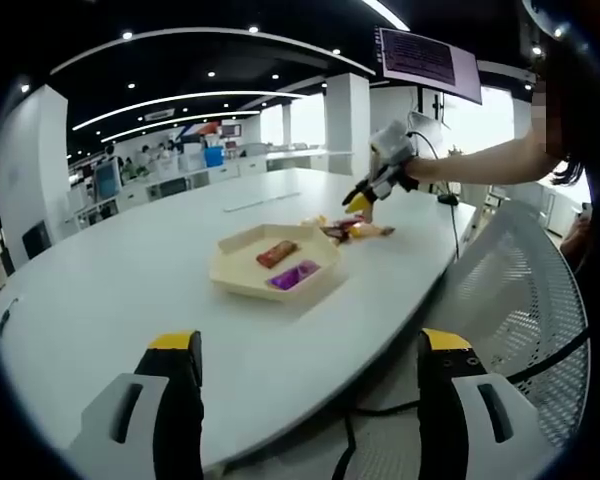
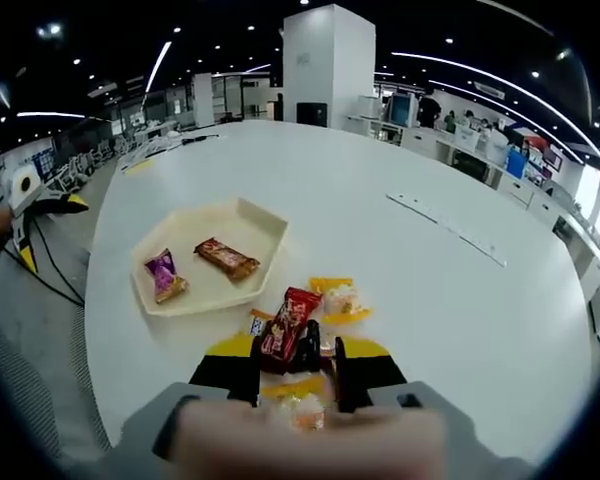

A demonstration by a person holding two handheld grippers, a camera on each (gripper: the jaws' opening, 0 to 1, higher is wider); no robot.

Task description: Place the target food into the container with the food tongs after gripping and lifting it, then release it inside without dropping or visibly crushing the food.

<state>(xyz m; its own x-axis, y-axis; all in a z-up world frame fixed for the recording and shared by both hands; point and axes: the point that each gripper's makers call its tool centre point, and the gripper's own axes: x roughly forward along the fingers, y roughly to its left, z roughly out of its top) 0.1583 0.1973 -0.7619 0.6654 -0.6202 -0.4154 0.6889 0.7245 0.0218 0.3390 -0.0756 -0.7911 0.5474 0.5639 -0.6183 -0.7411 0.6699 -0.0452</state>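
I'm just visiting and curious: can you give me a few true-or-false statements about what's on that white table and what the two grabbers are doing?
1. The cream hexagonal tray holds two wrapped snacks. True: a purple packet and a brown-orange bar.
2. The right gripper has a red wrapped bar between its jaws. True.
3. The left gripper is clamped on a snack. False: its jaws stand wide apart with nothing between them.
4. The tray stands on the floor. False: it rests on the white table.
5. The red wrapped bar already lies in the tray. False: it is beside the tray, among other loose snacks.
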